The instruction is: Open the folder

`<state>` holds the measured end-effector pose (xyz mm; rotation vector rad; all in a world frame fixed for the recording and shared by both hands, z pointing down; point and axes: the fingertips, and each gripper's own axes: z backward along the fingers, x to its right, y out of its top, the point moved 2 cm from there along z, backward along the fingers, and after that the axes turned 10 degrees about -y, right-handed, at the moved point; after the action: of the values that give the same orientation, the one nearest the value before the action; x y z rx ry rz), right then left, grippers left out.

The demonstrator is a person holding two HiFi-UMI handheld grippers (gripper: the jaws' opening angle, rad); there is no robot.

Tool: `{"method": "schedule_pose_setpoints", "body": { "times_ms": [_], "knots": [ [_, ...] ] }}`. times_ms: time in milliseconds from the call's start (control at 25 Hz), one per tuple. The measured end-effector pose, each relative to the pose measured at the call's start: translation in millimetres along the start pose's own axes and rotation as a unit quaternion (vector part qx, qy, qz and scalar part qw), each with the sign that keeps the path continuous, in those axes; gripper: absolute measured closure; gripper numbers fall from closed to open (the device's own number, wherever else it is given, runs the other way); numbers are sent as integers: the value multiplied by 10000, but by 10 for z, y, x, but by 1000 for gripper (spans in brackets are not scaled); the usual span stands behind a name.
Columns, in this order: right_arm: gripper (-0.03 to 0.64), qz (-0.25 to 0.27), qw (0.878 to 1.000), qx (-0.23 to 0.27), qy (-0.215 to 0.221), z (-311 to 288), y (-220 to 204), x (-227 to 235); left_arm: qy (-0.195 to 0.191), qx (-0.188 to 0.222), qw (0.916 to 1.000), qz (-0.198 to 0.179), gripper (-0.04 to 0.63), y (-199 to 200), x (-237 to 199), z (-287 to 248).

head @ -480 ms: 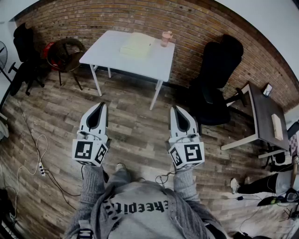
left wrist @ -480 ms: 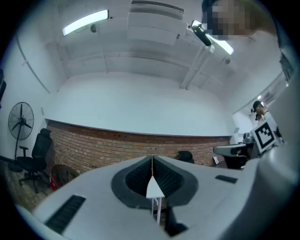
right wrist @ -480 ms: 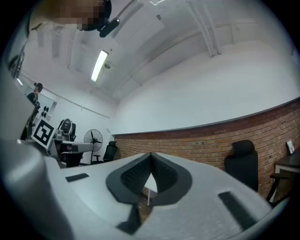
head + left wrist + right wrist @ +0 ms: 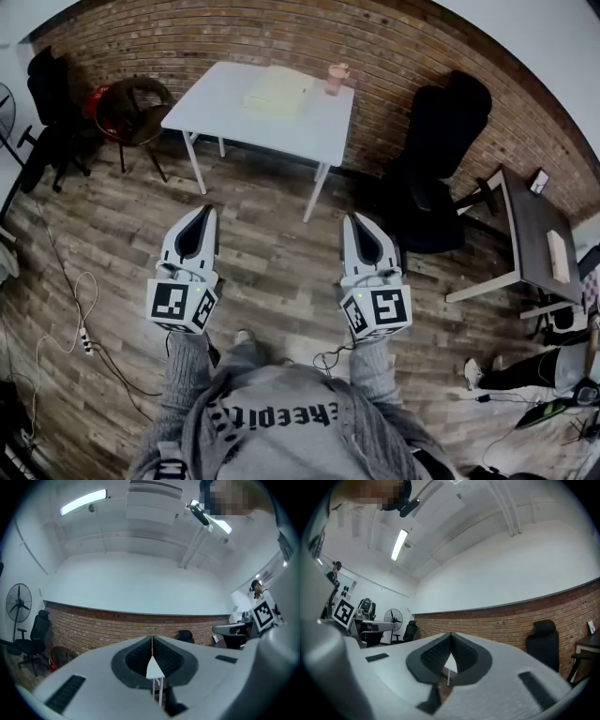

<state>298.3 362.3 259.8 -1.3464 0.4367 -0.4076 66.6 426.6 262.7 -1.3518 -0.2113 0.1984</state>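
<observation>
Distant table (image 4: 223, 105) bears probable folder (image 4: 277, 91); left gripper (image 4: 203, 212), right gripper (image 4: 352, 218) closed

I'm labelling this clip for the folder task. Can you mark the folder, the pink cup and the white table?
folder (image 4: 276, 91): head view, middle of its pale yellow cover.
pink cup (image 4: 337, 78): head view, its side wall.
white table (image 4: 223, 105): head view, bare top left of the folder.

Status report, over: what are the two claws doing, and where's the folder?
Left gripper, right gripper: fingers shut, empty, over floor. Folder on the table ahead, untouched. Cup beside it; chair off right.
</observation>
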Motion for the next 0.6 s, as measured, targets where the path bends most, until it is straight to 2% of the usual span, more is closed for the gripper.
{"method": "schedule_pose_setpoints", "body": {
  "times_ms": [600],
  "knots": [
    [612, -61, 9990, 149, -413, -631, -69, -217, -308, 164, 9994, -2, 584, -71, -754, -321]
  ]
}}
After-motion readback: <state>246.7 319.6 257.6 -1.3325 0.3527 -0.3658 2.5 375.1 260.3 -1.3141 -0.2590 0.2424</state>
